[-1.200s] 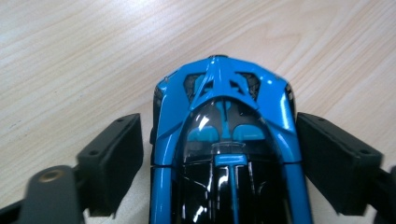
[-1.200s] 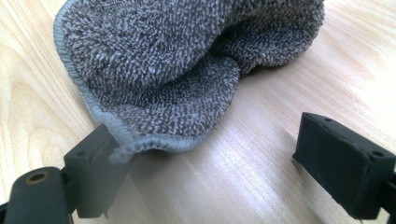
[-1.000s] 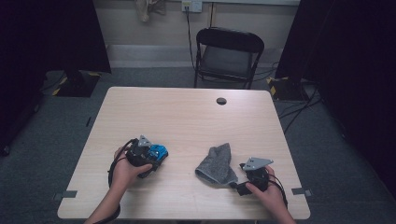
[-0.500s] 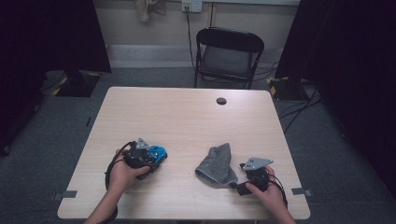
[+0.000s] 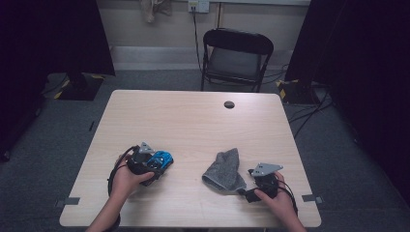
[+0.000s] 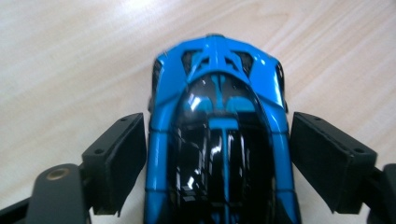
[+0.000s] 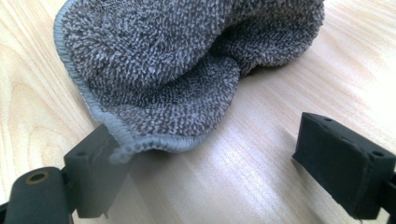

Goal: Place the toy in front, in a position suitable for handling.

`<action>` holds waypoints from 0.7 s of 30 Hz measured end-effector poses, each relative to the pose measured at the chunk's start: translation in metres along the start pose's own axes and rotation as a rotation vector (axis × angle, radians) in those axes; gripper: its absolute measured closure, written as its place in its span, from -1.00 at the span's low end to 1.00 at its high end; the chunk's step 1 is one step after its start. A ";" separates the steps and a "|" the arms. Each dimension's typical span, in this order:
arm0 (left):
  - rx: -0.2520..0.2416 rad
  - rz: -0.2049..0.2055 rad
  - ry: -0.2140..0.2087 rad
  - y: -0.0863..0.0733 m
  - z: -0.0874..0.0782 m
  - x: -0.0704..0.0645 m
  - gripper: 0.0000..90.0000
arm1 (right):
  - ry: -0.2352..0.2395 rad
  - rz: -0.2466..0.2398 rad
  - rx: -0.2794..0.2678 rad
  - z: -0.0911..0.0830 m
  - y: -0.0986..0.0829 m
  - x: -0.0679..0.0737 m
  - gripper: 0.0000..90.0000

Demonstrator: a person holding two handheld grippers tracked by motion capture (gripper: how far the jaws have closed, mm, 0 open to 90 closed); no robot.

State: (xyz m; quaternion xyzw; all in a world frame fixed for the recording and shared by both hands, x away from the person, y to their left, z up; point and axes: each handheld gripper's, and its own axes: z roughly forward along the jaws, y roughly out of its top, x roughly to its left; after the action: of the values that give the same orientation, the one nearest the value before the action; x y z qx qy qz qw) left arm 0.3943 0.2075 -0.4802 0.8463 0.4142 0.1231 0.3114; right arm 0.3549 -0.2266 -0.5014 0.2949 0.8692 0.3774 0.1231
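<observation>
Left gripper view: toy car between jaws.

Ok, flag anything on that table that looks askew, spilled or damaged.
Nothing spilled or broken. The grey terry cloth lies crumpled instead of flat, one hem corner over a jaw of the right gripper. The glossy blue toy car looks intact.

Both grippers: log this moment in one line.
left gripper: open, straddling blue toy car | right gripper: open at grey cloth edge

A pale wood-grain table carried a blue toy car near its left front, a crumpled grey towel toward the right front, and a small dark round spot near the far edge.
</observation>
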 end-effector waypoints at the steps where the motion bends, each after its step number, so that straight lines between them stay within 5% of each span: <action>1: 0.004 0.007 0.000 -0.001 -0.001 -0.001 -0.58 | 0.000 -0.001 0.000 0.000 0.000 0.000 -0.74; 11: 0.024 0.041 0.020 -0.008 0.001 -0.001 -0.61 | 0.000 0.000 0.000 0.000 0.000 0.000 -0.74; 13: 0.055 0.032 0.018 -0.005 -0.001 0.000 -0.43 | 0.000 0.000 0.000 0.000 0.000 0.000 -0.74; 16: 0.068 0.016 0.025 -0.003 -0.001 -0.002 -0.43 | 0.000 0.000 0.000 0.000 0.000 0.000 -0.74; 21: 0.035 -0.035 0.015 -0.005 -0.001 0.000 -0.42 | 0.000 0.000 0.000 0.000 0.000 0.000 -0.74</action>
State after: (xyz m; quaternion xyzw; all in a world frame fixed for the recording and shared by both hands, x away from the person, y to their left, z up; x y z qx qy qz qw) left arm 0.3908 0.2100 -0.4821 0.8435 0.4333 0.1168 0.2953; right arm 0.3549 -0.2266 -0.5014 0.2948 0.8692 0.3774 0.1231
